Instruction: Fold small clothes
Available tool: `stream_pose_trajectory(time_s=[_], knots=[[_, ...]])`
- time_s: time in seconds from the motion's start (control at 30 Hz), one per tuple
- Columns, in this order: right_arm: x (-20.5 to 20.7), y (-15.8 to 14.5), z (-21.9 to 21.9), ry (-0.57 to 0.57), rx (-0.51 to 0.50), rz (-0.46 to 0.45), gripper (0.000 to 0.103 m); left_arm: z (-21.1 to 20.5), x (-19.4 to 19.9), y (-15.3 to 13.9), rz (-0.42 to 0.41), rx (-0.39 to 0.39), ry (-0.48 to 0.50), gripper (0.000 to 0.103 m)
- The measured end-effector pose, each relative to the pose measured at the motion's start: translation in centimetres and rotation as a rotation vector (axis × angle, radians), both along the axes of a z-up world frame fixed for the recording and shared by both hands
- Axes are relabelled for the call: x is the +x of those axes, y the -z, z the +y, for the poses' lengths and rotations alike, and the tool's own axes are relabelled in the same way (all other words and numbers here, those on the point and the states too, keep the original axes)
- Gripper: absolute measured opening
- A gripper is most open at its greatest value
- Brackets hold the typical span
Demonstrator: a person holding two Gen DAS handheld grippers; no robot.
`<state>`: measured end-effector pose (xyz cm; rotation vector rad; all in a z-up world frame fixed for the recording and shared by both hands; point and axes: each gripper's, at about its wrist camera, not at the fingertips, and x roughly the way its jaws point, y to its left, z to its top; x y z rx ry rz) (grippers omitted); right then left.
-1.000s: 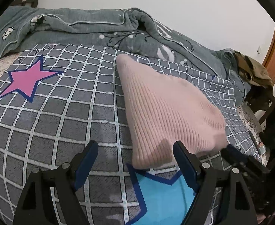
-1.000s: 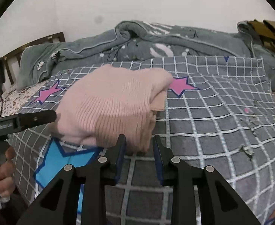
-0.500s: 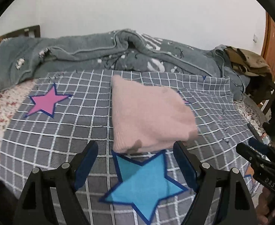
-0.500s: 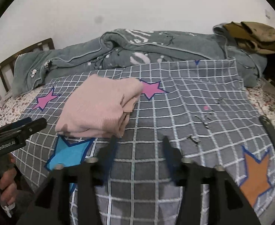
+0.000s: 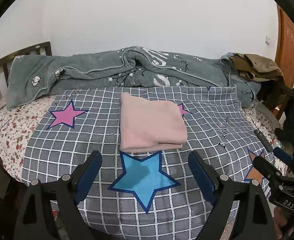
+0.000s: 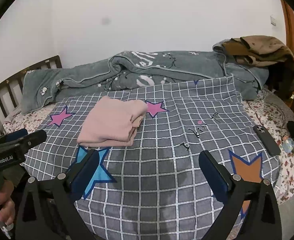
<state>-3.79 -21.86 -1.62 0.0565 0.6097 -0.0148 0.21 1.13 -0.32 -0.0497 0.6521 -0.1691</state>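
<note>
A pink knitted garment (image 5: 151,126) lies folded into a flat rectangle on the grey checked cover (image 5: 82,140), just beyond the blue star. My left gripper (image 5: 144,158) hovers above the star, short of the garment. Its jaws are opening and hold nothing. In the right wrist view the folded garment (image 6: 112,124) lies to the upper left. My right gripper (image 6: 149,156) is over bare checked cover, its jaws opening wide with nothing between them. Each gripper shows at the edge of the other's view: the right gripper (image 5: 283,158) and the left gripper (image 6: 16,140).
A crumpled grey blanket (image 5: 126,70) runs along the far side of the bed. Brown clothes (image 6: 261,50) are piled at the far right. A dark phone (image 6: 267,140) lies near the right edge. A wooden headboard (image 6: 0,94) stands at the left.
Both grippers have drawn back and risen away from the pink garment, which now looks smaller. The right jaws, nearly shut at the garment's edge before, have spread wide apart.
</note>
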Motion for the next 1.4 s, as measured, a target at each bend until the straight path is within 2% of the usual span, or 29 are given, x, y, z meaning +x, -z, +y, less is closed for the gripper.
stream_pose_trajectory(time_s=[1.4], knots=[[-1.3, -1.1, -0.3, 0.011, -0.001, -0.012, 0.098, 0.1, -0.9, -1.2, -0.031, -0.006, -0.017, 0.088]])
